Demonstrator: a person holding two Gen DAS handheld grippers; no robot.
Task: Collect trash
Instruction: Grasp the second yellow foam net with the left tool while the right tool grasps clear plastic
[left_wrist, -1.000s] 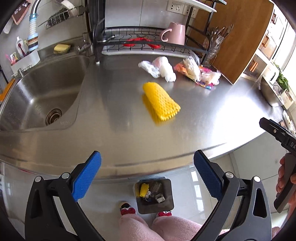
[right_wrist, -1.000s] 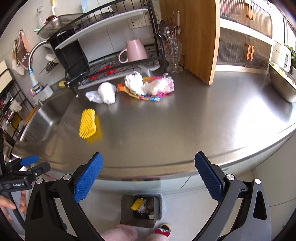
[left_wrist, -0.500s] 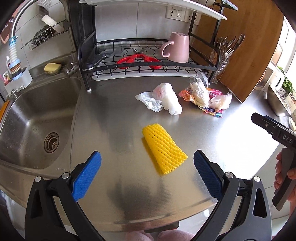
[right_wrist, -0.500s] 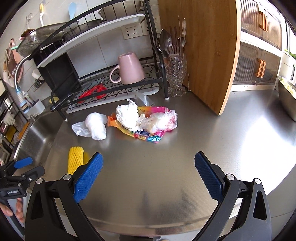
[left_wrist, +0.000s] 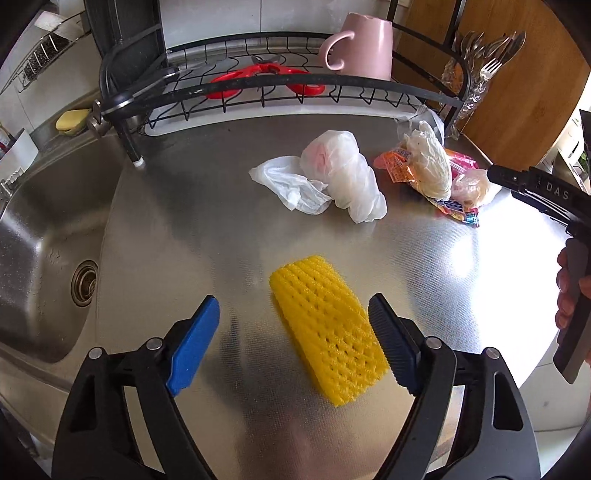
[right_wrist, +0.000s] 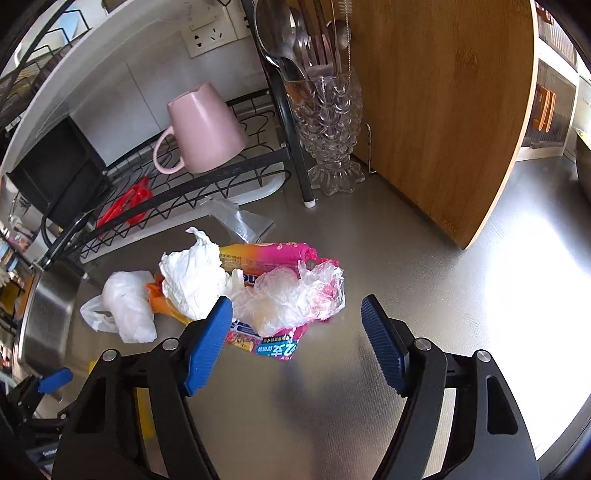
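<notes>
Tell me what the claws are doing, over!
Left claw closing around yellow foam net. Right claw closing over crumpled clear wrapper. Nothing gripped yet. Path clear.

Left gripper (left_wrist: 293, 325) tilts down over the worktop (left_wrist: 184, 221), its blue-padded jaws apart and closing. Right gripper (right_wrist: 297, 323) does likewise; a hand (left_wrist: 569, 291) grasps its handle.

Brushed steel counter (left_wrist: 207, 221), yellow foam net (left_wrist: 328, 332)

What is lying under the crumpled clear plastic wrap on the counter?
The crumpled clear plastic wrap rests on a pink and orange snack wrapper, whose printed blue end sticks out below. Beside it sits a white tissue wad. Whatever lies under the wrap's middle is covered.
</notes>
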